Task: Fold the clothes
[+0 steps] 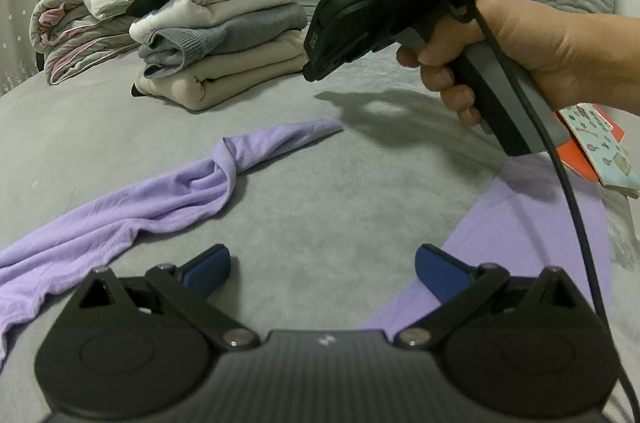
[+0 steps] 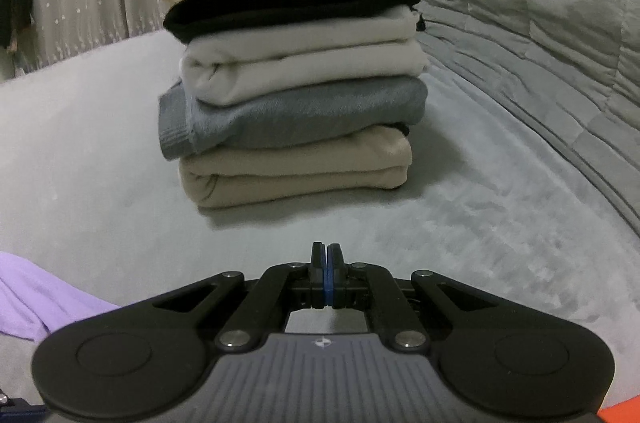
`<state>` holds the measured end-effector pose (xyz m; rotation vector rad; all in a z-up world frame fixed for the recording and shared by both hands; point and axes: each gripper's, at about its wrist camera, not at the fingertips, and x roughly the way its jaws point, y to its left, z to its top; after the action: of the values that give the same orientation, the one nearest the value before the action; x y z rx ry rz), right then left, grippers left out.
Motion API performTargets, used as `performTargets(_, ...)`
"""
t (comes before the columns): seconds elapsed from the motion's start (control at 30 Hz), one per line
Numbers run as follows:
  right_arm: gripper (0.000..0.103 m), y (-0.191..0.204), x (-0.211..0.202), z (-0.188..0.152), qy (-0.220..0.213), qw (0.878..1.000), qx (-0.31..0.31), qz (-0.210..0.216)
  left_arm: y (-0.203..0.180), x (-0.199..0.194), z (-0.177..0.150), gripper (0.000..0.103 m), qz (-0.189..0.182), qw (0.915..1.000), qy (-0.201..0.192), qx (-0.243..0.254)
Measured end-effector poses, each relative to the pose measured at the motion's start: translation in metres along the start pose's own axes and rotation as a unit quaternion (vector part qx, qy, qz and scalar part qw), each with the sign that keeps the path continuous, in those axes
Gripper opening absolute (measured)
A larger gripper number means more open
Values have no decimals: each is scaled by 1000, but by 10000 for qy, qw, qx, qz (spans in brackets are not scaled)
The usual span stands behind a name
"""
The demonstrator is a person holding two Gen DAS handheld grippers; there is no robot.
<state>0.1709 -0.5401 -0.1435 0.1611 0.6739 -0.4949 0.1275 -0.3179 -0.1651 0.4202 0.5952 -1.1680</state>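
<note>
**Item: purple garment** (image 1: 132, 199). Lies unfolded on the grey bed (image 1: 320, 191), rumpled; one long part is twisted into a rope whose tip points toward the stack. A second, flat purple area shows lower right in the left wrist view, under the cable (image 1: 572, 207); whether it is the same piece cannot be told.

**Item: stack** (image 2: 296, 91). Folded clothes, beige at the bottom, then grey knit, off-white, black, cream on top. Stands square on the bed, well apart from the purple garment. A heap of bedding (image 1: 80, 7) lies just behind it.

**Item: left gripper** (image 1: 322, 273). Fingers spread wide, nothing between them; hovers over bare bed between the two purple areas.

**Item: right gripper** (image 2: 327, 273). Pads pressed together with no cloth between. Held in a hand (image 1: 532, 51), aimed at the stack.

**Item: booklets** (image 1: 600, 147). Orange and patterned, at the bed's right edge; no part in the task.

**Containers:** none in view; the stack serves as the collecting place.

**Stage (judged):** one garment loose, the others folded.

**Handling note (judged):** undo the twist before any fold. Pinch single layers at hem or shoulder corners, one gripper each, and draw apart until flat. The thin jersey will drag and bunch on the fleecy cover, so lift rather than slide. Keep the cable clear of the cloth
</note>
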Motion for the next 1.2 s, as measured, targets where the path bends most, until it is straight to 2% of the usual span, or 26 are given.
performTargets(0.17, 4, -10, -6, -1, -91, 9996, 76, 258, 0, 0, 0, 103, -1, 10000, -3, 0)
performTargets(0.27, 4, -20, -7, -3, 96, 9969, 338, 707, 0, 0, 0, 103, -1, 10000, -6, -1)
performTargets(0.37, 11, -25, -9, -7, 277, 9922, 463, 1122, 0, 0, 0, 103, -7, 10000, -11, -7)
performTargets(0.43, 23, -26, -10, -10, 341, 9903, 457, 1266, 0, 1, 0, 103, -2, 10000, -12, -2)
performTargets(0.63, 25, -34, -8, -14, 434, 9830, 795, 1598, 1, 1, 2, 103, -12, 10000, 14, -20)
performTargets(0.7, 25, -34, -3, -11, 491, 9836, 726, 1574, 4, -1, 4, 103, -37, 10000, 11, -63)
performTargets(0.83, 25, -29, 7, -4, 732, 9844, 336, 1566, 9, -17, 5, 103, 213, 9990, -366, -172)
performTargets(0.9, 25, -29, 10, -3, 857, 9796, 176, 1809, 12, -20, 8, 102, 301, 9981, -493, -222)
performTargets(1.07, 25, -33, 26, -2, 781, 9615, -118, 2634, 26, -8, 23, 80, 428, 9962, -560, -519)
performTargets(1.2, 25, -44, 32, -10, 605, 9565, -141, 2851, 43, 11, 38, 67, 310, 9949, -439, -856)
